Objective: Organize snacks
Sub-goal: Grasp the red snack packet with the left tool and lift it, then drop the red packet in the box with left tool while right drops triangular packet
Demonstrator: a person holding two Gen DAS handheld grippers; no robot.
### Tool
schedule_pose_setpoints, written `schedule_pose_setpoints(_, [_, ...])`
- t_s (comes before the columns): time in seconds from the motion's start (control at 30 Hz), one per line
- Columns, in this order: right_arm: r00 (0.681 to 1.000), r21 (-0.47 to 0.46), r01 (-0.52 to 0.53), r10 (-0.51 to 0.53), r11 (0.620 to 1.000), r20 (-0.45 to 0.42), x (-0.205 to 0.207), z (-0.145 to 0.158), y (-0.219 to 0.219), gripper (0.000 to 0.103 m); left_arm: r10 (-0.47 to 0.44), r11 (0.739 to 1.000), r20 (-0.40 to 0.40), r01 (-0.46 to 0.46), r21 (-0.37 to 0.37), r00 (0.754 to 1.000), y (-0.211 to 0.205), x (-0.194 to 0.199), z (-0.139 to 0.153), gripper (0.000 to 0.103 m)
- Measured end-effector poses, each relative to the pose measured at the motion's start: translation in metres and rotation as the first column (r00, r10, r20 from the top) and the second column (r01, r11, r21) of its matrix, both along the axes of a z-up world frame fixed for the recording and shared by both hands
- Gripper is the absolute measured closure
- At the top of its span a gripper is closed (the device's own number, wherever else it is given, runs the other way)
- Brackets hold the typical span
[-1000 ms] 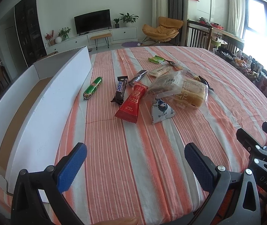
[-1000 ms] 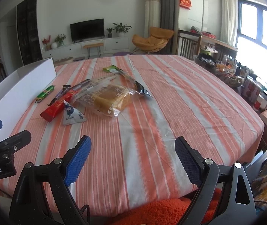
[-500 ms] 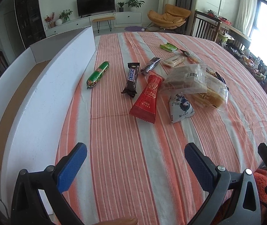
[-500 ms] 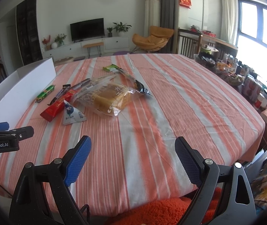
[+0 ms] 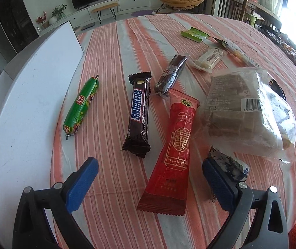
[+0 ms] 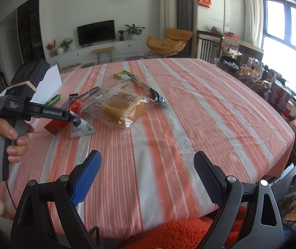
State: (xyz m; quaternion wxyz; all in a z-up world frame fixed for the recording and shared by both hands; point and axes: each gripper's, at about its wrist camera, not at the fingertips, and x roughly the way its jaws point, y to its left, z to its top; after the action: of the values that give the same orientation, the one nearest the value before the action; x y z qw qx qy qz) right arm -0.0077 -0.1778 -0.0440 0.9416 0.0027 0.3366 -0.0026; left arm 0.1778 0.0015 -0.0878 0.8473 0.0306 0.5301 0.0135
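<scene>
My left gripper points steeply down over the striped table, and its jaws are closing. The lower end of a red snack packet lies between the blue pads, untouched by them. A Snickers bar and a green sausage lie to its left. A triangular blue-and-white packet sits partly hidden behind the right pad. A clear bread bag lies on the right. My right gripper hovers open and empty over the table's near edge, well short of the bread bag.
A long white open box runs along the table's left side. Further back lie a dark bar, a white packet and a green packet. In the right wrist view a hand grips the left tool's handle.
The left gripper has travelled forward and down and tipped downward, so the snacks now fill its view, and its pads stand slightly closer. The right gripper has kept still.
</scene>
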Motion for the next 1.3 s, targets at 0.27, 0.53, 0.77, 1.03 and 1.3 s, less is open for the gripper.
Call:
schedule_pose_setpoints(0.27, [1.0,0.018,-0.003,0.003,1.0,-0.015,0.0,0.0,-0.005,0.01,-0.016,1.0,-0.03,0.015,-0.008,0.999,-0.001,0.003,-0.008,0.024])
schedule_pose_setpoints(0.53, [1.0,0.025,0.001,0.0,1.0,-0.017,0.0,0.001,-0.009,0.01,-0.05,0.997,-0.026,0.048,-0.059,0.998,0.001,-0.026,0.001,0.07])
schedule_pose_setpoints(0.77, [1.0,0.045,0.002,0.0,0.999,-0.029,0.002,0.0,-0.013,0.01,-0.098,0.992,-0.068,0.092,-0.09,0.993,0.016,-0.095,-0.003,0.067])
schedule_pose_setpoints(1.03, [0.999,0.049,0.005,-0.003,0.999,-0.043,0.004,-0.001,-0.014,0.01,-0.091,0.995,0.019,0.089,0.054,0.996,0.012,-0.098,-0.01,0.009])
schedule_pose_setpoints(1.3, [0.998,0.078,0.024,-0.02,0.997,-0.053,0.004,-0.003,-0.021,0.01,-0.066,0.996,0.076,0.061,0.062,0.995,0.021,-0.094,-0.013,0.0])
